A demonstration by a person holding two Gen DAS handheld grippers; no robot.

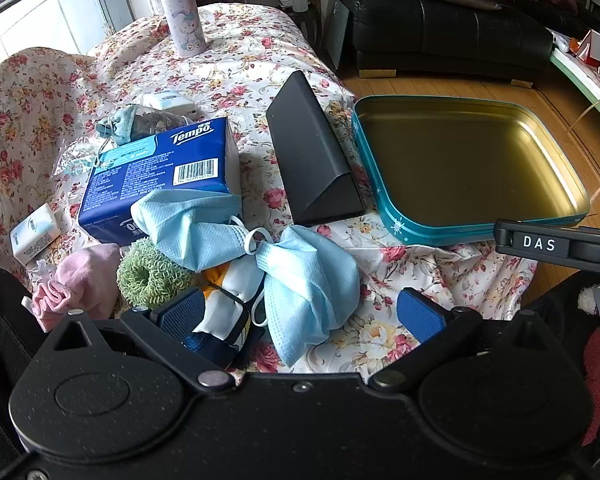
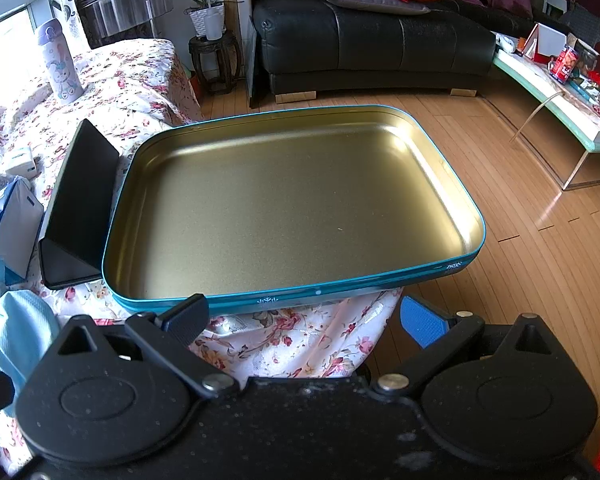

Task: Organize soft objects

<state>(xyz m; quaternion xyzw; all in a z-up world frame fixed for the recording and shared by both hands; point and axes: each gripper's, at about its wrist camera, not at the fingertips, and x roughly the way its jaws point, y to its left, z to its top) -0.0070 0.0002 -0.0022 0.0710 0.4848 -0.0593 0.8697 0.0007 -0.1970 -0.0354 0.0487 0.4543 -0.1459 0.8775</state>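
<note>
Partly hidden: a white, orange and navy soft item [image 1: 224, 312] lies under the blue face masks [image 1: 296, 276], tucked against my left gripper's [image 1: 300, 312] near-side pad; what it is I cannot make out. A small drawstring pouch [image 1: 140, 122] sits behind the Tempo tissue pack [image 1: 160, 172], its contents unclear. In the right wrist view the masks and tissue pack are cut off at the left edge.

My left gripper: jaws spread wide, clasping nothing, blue ribbed pads either side of the crumpled masks, low over the floral cloth [image 1: 228, 80].

My right gripper [image 2: 306, 318]: jaws likewise spread and empty, just before the near rim of the teal tin tray [image 2: 260, 302].

Soft things, all heaped on the cloth at left, well apart from the tray: two pleated non-woven masks with white ear loops, bunched; a green looped-pile scrunchie [image 1: 150, 276]; a pink knit piece [image 1: 84, 280]; the plastic-wrapped tissue pack; two small white tissue packets [image 1: 34, 238].

Hard things: a matte black triangular case [image 1: 312, 160], lying between tissue pack and tray; the tray, shallow, rounded corners, gold metal inside, overhanging the cloth's edge; a lilac cartoon-printed bottle [image 1: 182, 12], upright at the far end
</note>
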